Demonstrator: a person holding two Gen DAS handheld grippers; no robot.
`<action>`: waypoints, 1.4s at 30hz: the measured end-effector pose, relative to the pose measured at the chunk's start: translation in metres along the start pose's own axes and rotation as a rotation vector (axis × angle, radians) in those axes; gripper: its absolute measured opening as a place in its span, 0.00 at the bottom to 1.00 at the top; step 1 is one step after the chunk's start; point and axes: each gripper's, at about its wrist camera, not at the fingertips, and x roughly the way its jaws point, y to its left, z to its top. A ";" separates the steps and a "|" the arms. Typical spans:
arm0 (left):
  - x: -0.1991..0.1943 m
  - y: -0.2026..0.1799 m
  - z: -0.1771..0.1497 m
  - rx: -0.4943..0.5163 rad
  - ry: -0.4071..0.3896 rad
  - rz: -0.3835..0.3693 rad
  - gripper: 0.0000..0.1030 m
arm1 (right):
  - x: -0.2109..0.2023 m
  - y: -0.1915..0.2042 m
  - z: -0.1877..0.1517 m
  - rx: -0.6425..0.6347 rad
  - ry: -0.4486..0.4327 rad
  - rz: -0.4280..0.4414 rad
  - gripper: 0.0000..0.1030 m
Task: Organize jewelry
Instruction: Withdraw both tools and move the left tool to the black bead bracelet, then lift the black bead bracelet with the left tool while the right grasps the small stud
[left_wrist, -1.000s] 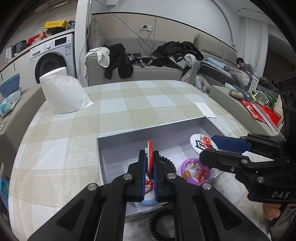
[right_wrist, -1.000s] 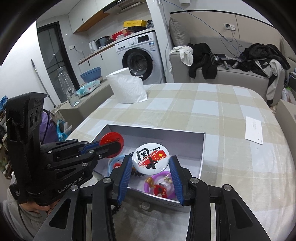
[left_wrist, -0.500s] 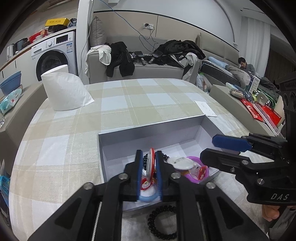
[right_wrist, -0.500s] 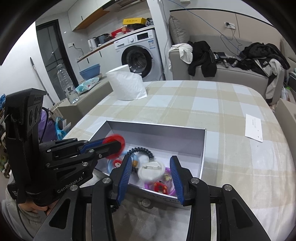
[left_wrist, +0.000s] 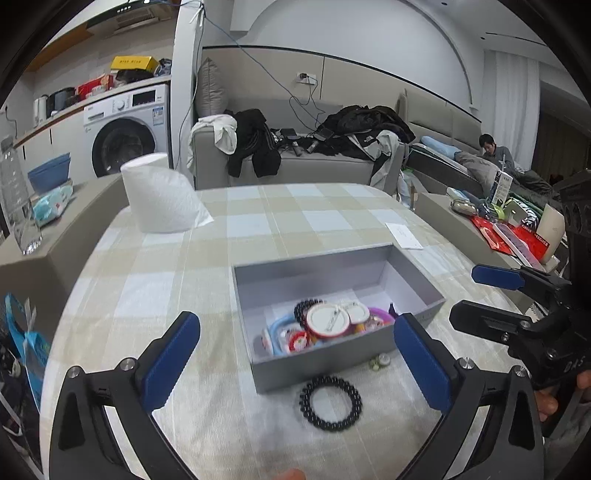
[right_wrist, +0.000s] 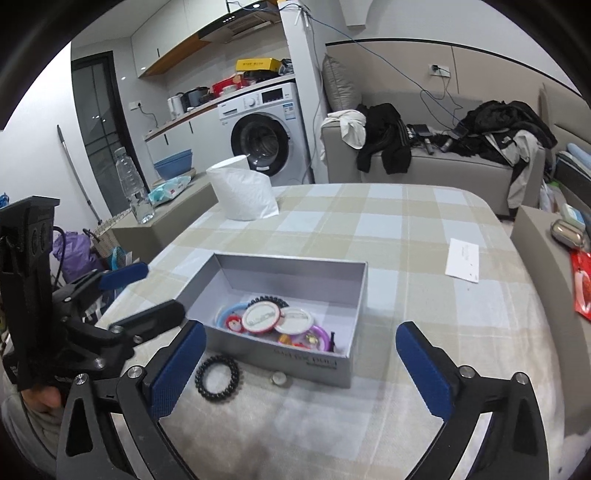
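Badges dropped, bracelets beneath half-hidden

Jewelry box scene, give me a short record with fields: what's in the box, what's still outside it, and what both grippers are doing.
box: grey open box on the checked tablecloth
inside: two round badges, colored bangles, one black bead bracelet
outside: black bead bracelet and a small round piece, both by the front wall
left gripper: just opened, fingers wide, nothing between them
right gripper: just opened, fingers wide, nothing held
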 end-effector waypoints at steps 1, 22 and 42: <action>0.002 0.000 -0.004 -0.002 0.012 -0.005 0.99 | 0.001 -0.001 -0.002 -0.004 0.006 -0.003 1.00; 0.036 -0.016 -0.043 0.128 0.250 -0.024 0.90 | 0.037 0.001 -0.031 -0.073 0.191 -0.006 0.99; 0.037 -0.020 -0.042 0.141 0.254 -0.099 0.35 | 0.045 0.006 -0.036 -0.083 0.221 0.006 0.99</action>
